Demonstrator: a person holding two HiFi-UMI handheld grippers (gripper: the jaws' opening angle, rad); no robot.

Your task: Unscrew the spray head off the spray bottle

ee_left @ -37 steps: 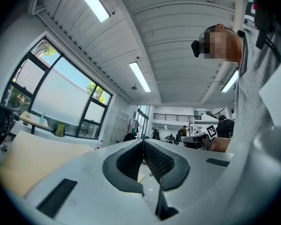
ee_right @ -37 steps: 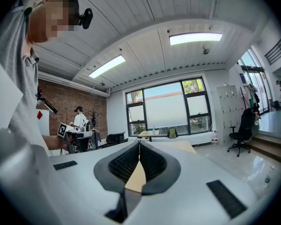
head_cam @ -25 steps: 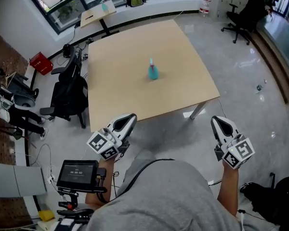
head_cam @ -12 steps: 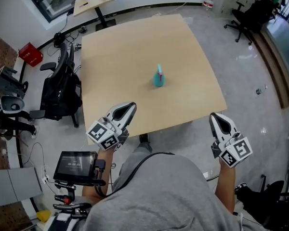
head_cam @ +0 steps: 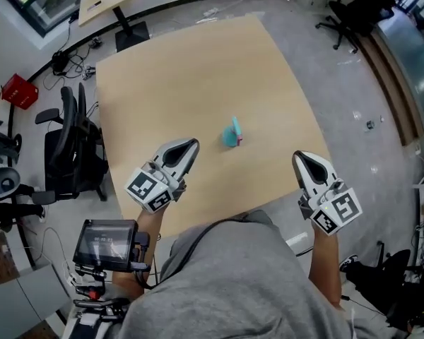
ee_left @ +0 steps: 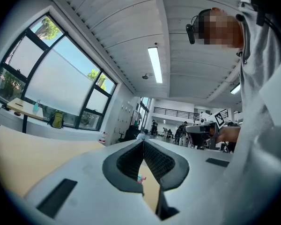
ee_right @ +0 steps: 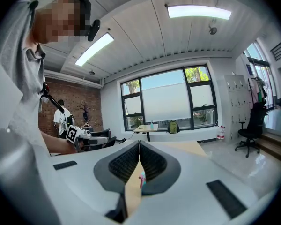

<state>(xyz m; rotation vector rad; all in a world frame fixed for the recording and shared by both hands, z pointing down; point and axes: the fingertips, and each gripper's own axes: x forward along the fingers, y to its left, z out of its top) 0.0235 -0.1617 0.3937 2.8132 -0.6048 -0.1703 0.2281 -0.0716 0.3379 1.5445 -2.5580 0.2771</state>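
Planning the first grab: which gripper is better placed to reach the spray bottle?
Left, probably. The left gripper is over the table and nearer the spray bottle; the right gripper sits farther off near the table's edge. Both are shut.

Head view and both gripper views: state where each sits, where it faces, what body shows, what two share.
Head view: on the head, steeply down at table and spray bottle; torso, left gripper, right gripper show.
Left gripper view: on left gripper, along its shut jaws; torso, right gripper at right.
Right gripper view: on right gripper, along shut jaws toward windows; left gripper at left.
Shared: both gripper views catch the spray bottle.
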